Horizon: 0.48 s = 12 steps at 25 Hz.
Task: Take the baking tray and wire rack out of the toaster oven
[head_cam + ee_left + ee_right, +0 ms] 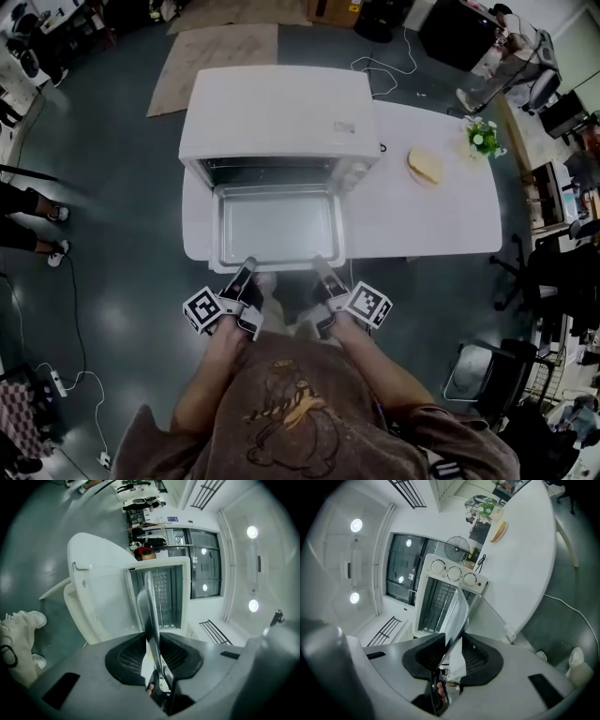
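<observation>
**In front of the toaster oven (281,117): baking tray (277,230) gripped at its near rim**

The baking tray juts level from the toaster oven's mouth. The left claw (242,278) and right claw (325,272) are each clamped on its thin near rim, one toward each corner. It looks like stiff, light sheet metal, smooth and probably slippery, so two spread grips on the lip suit it. The wire rack (433,604) seems to sit inside the toaster oven. Underneath is a white tabletop (441,225). Right of the toaster oven lie bread (425,167) and a potted plant (483,139).
</observation>
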Each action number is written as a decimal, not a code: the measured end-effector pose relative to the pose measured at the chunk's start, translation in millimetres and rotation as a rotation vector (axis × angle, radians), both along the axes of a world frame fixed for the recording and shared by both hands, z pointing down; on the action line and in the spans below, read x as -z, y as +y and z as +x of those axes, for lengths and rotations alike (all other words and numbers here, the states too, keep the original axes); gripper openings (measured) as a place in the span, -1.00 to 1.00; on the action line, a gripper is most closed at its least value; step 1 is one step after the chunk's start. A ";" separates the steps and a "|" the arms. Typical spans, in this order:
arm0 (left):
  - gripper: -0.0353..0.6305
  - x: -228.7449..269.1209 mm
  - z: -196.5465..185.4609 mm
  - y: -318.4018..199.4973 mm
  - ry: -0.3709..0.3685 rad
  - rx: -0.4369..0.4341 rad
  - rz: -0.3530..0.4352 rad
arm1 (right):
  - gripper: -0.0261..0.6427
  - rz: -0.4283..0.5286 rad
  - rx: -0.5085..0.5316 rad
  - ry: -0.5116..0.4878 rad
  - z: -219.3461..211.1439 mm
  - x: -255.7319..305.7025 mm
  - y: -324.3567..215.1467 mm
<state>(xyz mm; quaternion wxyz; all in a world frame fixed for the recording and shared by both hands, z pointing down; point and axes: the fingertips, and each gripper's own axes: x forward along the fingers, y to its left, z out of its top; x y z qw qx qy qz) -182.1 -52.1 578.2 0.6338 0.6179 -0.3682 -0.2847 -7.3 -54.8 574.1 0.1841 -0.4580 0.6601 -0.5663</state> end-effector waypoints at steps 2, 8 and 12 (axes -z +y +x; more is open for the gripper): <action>-0.65 4.1 6.6 6.9 -0.011 -0.020 0.008 | -0.61 0.000 -0.010 -0.008 7.4 3.8 11.8; -0.65 11.7 46.4 18.0 -0.003 -0.110 0.017 | -0.61 0.009 -0.092 -0.006 46.6 10.9 38.9; -0.65 16.8 97.0 29.5 -0.001 -0.189 0.011 | -0.61 0.022 -0.170 0.006 96.3 18.4 61.5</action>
